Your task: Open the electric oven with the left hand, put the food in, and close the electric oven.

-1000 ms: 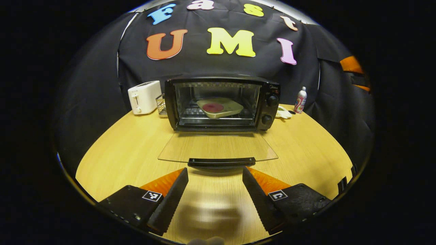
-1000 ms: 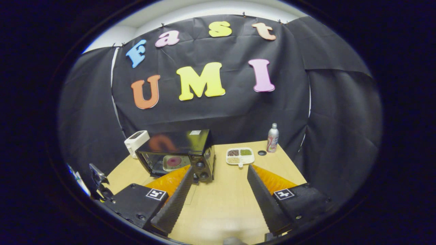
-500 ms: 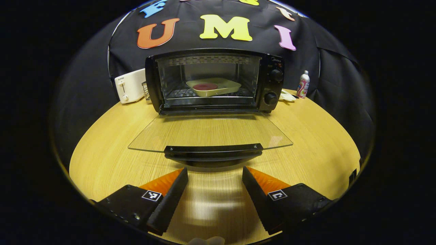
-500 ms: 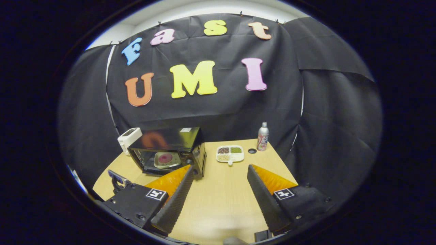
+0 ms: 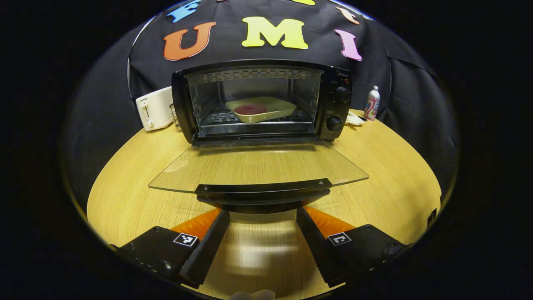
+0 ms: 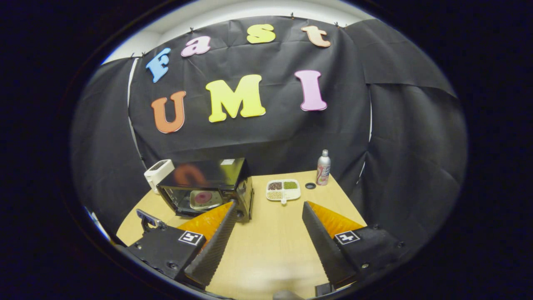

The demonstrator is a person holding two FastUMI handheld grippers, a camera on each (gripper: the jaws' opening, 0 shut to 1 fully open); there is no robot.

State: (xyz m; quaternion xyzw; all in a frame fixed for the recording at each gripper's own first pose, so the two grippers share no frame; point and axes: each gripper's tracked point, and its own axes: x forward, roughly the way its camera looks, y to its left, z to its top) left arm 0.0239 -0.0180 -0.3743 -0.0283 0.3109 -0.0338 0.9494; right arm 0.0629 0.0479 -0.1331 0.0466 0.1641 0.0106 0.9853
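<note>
Food (image 5: 250,109), a dark red round patch, lies in a pale, shallow square dish (image 5: 261,110) that sits on the wire rack inside the electric oven (image 5: 261,102). That oven is a black box with two round knobs stacked on its right-hand panel, and it stands toward the back of the wooden tabletop (image 5: 387,166). Its glass door (image 5: 258,166) is dropped fully open and lies about level, with the wood grain showing through the pane. A black handle (image 5: 263,192) runs along the door's front edge.

Left claw (image 5: 262,239) sits low and just in front of that handle, its two fingers spread apart with bare tabletop between them, holding nothing. Whether the fingertips touch the handle I cannot tell.

Beside the oven's left flank stands a white toaster (image 5: 154,109). On the other side, near the back edge, stands a slim can (image 5: 372,103).

Seen from the right gripper view, the oven (image 6: 208,187) is off to the left, the dish visible inside. A white divided tray (image 6: 284,190) of grains lies to its right, the can (image 6: 322,167) beyond it. Right claw (image 6: 266,246) is held above the tabletop, well back from the oven, fingers wide apart and empty.
</note>
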